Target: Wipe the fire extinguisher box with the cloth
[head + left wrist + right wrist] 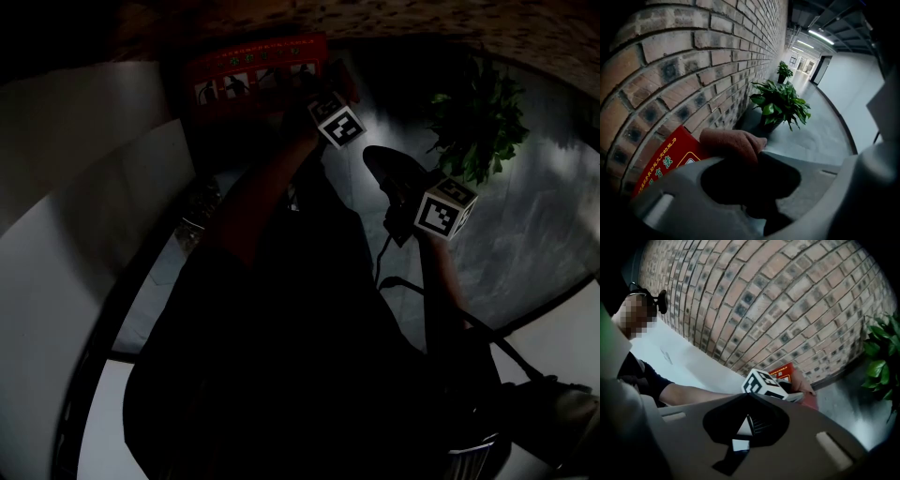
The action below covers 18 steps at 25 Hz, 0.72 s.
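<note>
Cloth [733, 143] on red box [661, 164]; brick wall [693, 56], grey floor [818, 136] (corridor [802, 70], seemingly).

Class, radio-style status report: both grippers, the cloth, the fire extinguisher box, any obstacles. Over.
Left gripper shut on cloth, cloth against fire extinguisher box. Right gripper shut, empty, off the box. Potted plant nearby, clear of the cloth.

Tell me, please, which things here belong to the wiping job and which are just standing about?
Job: cloth, in the left gripper; red fire extinguisher box.
Just about: potted plant; brick wall; right gripper, holding nothing.
</note>
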{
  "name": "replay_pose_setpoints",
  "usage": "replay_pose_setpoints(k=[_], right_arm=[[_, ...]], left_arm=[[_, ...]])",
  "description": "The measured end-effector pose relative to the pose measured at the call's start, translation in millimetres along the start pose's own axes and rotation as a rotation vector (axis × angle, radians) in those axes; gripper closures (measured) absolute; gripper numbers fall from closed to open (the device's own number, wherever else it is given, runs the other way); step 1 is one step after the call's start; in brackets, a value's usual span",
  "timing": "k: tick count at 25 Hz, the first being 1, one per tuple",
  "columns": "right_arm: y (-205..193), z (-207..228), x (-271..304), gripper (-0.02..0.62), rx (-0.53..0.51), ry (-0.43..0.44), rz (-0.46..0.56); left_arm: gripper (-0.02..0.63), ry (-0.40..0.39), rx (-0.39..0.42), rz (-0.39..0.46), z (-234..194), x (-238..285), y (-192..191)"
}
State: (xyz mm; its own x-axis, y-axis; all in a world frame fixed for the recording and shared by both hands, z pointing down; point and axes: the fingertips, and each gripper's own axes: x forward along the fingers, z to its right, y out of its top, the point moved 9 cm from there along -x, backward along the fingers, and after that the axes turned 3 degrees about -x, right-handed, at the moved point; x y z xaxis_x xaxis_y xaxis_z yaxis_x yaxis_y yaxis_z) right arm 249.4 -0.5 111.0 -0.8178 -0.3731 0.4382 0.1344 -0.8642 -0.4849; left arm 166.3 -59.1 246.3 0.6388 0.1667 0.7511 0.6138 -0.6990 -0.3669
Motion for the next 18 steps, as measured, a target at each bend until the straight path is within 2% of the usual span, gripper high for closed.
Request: replay_pose_setpoints(k=[1, 2, 3, 8, 13, 18], right_arm=[[2, 1, -5, 0.595, -0.006, -0.015, 0.013], [3, 3, -8, 0.595, -0.010, -0.024, 0.029], [4, 5, -9, 0.595, -0.012, -0.029, 0.043], [9, 2, -4, 0.595, -0.035, -0.036, 0.052], [10, -10, 18, 0.595, -0.063, 0.010, 0.009], [13, -26, 36, 0.595, -0.075, 0.048, -0.046]], left_arm=[[0.499, 0.238, 0.097, 0.020, -28, 2, 1], [0.500, 0.386, 0.162, 0.035, -46, 2, 2], [0.500, 0.443, 0.186, 0.045, -54, -2, 4], [0.500, 0.484, 0.124, 0.095, -71, -44, 7], [0.499, 0.581, 0.031, 0.122, -106, -94, -19], [0.499, 0.677, -0.139, 0.153, -141, -146, -65]])
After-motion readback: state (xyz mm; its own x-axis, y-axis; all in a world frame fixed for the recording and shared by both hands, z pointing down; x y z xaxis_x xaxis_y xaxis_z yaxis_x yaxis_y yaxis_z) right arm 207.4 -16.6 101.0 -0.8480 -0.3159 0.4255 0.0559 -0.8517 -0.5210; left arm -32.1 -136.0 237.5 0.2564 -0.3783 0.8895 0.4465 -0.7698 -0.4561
